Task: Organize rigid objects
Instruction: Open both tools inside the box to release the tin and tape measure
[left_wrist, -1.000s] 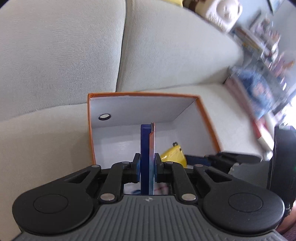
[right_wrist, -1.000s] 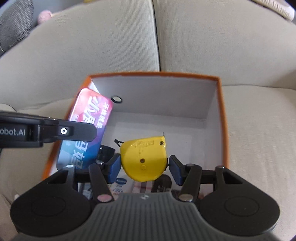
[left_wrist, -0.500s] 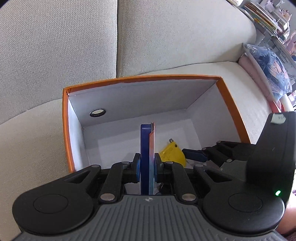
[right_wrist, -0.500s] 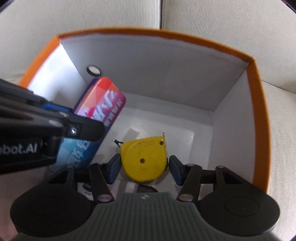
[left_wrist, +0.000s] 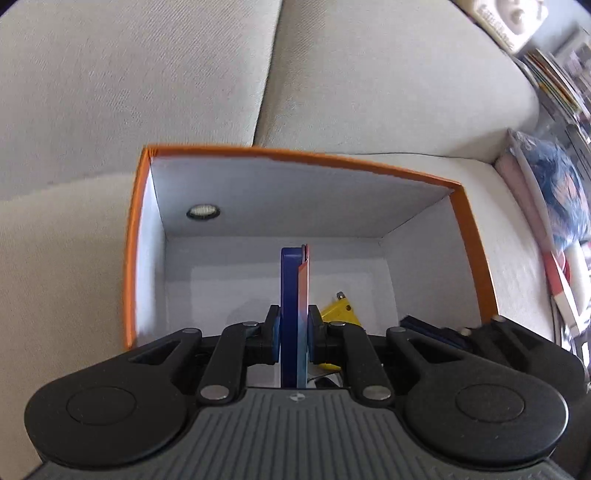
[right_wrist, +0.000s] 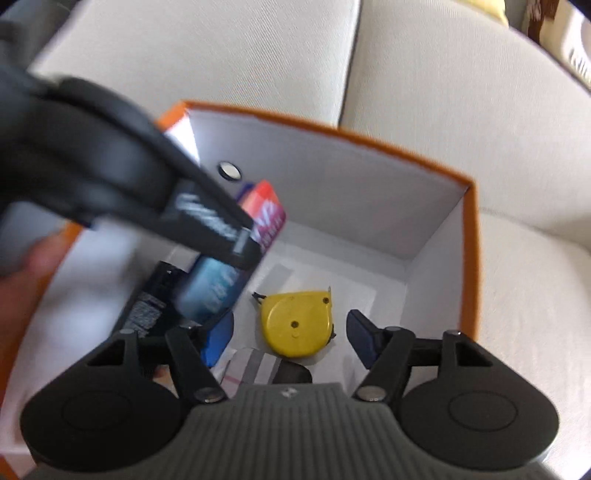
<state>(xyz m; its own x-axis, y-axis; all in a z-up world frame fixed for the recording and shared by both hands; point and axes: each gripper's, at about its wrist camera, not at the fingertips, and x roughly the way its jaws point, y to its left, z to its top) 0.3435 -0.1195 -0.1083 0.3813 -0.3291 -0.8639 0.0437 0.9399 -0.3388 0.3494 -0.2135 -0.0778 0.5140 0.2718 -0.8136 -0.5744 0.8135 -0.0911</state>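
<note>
An orange box (left_wrist: 325, 159) with white inner walls sits on a beige sofa. My left gripper (left_wrist: 294, 334) is shut on a flat blue and red tin (left_wrist: 293, 291), held on edge over the box; the tin also shows in the right wrist view (right_wrist: 236, 258). My right gripper (right_wrist: 291, 334) is open over the box (right_wrist: 469, 258). A yellow tape measure (right_wrist: 295, 323) lies on the box floor between its fingers, apart from both pads. The tape measure also shows in the left wrist view (left_wrist: 341, 308).
A black packet (right_wrist: 155, 299) and printed papers (right_wrist: 251, 365) lie in the box's near left part. The sofa back cushions (left_wrist: 184, 74) rise right behind the box. Books and a blue patterned pillow (left_wrist: 554, 192) sit at the right of the sofa.
My right gripper has opened and let go of the yellow tape measure, which now lies on the box floor. My left gripper with the tin has come lower into the box.
</note>
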